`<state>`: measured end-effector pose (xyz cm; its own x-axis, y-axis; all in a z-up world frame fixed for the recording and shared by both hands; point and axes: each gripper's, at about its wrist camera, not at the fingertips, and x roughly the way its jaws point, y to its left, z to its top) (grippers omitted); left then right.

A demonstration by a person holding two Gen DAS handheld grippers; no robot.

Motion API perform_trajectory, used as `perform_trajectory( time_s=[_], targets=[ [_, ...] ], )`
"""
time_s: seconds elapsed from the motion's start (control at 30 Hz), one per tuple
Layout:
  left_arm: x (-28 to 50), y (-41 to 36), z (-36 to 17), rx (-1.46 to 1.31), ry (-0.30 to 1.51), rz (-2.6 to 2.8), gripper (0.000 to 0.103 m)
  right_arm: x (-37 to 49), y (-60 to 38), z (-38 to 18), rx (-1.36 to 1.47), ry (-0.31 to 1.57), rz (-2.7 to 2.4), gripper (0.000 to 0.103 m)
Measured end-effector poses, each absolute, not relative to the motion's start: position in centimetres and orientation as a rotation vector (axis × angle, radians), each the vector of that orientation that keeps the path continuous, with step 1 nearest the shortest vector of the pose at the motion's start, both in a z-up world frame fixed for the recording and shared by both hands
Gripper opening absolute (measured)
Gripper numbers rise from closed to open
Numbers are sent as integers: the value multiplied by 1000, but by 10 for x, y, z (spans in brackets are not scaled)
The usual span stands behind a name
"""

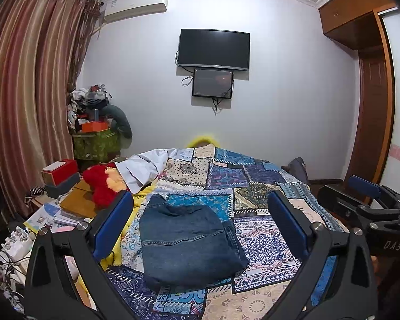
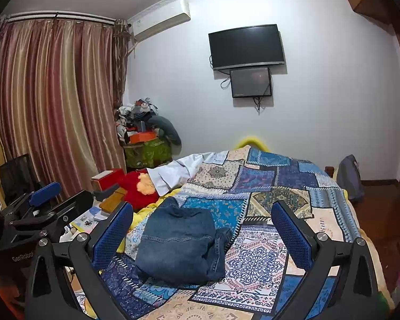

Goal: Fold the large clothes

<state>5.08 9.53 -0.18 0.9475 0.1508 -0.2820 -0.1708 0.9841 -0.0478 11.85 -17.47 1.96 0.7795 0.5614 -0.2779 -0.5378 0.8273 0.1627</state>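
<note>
With my left tongs (image 1: 200,229) and right tongs (image 2: 201,232) both spread wide and empty, the folded blue denim garment (image 1: 186,242) on the patchwork-covered bed (image 1: 266,242) looks heavy and stiff, best pinched at its thick folded edge.

The folded jeans (image 1: 189,242) are matt blue denim with pale stitched seams, lying on a printed patchwork cloth bedspread (image 1: 264,242), while the fingers (image 1: 112,224) wear textured blue rubbery pads on matt black plastic arms with shiny metal bolts
</note>
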Motion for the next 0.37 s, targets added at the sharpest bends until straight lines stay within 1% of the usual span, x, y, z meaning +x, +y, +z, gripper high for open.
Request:
perform_trajectory(
  time_s=[0.37],
  targets=[
    [51, 97, -2, -73, 293, 164, 102, 118, -175, 19, 80, 331, 596, 103]
  ],
)
